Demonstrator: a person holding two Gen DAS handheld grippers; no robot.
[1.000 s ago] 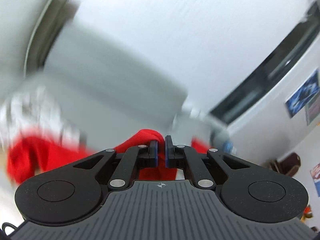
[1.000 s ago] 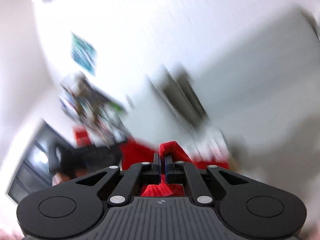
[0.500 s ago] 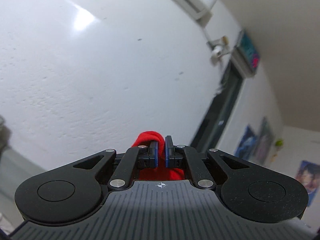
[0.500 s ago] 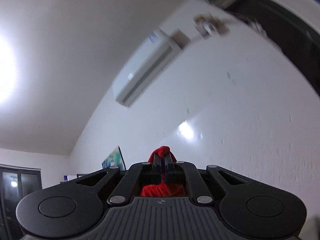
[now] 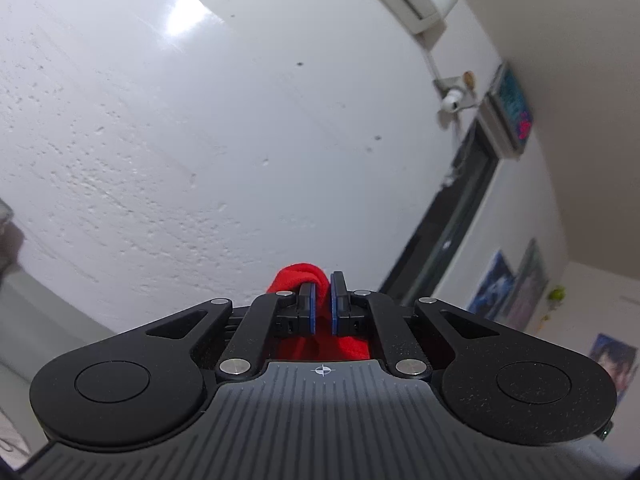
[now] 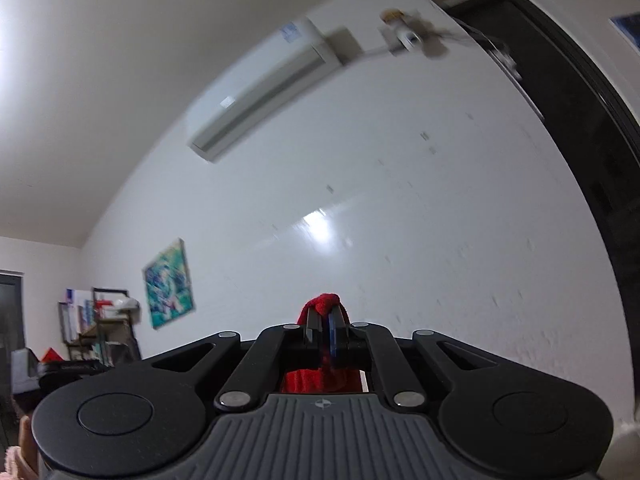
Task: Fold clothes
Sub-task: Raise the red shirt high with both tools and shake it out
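My left gripper (image 5: 322, 294) is shut on a bunch of red cloth (image 5: 296, 276) that sticks out past the fingertips and hangs below the fingers. My right gripper (image 6: 325, 320) is shut on another part of the red cloth (image 6: 323, 302), which also hangs under the jaws. Both grippers are raised and point up at the white wall and ceiling. The rest of the garment and the surface below are hidden.
A white wall (image 5: 200, 140) fills both views. An air conditioner (image 6: 260, 88) hangs high on it, with a small camera (image 6: 406, 36) beside it. A dark doorway (image 5: 444, 232) stands to the right. A painting (image 6: 168, 284) and cluttered shelves (image 6: 100, 328) are at the left.
Both grippers lifted the red cloth off the surface and tilted upward, from the bed and room clutter to the wall and ceiling. Over the last half second they have tipped back down a little.
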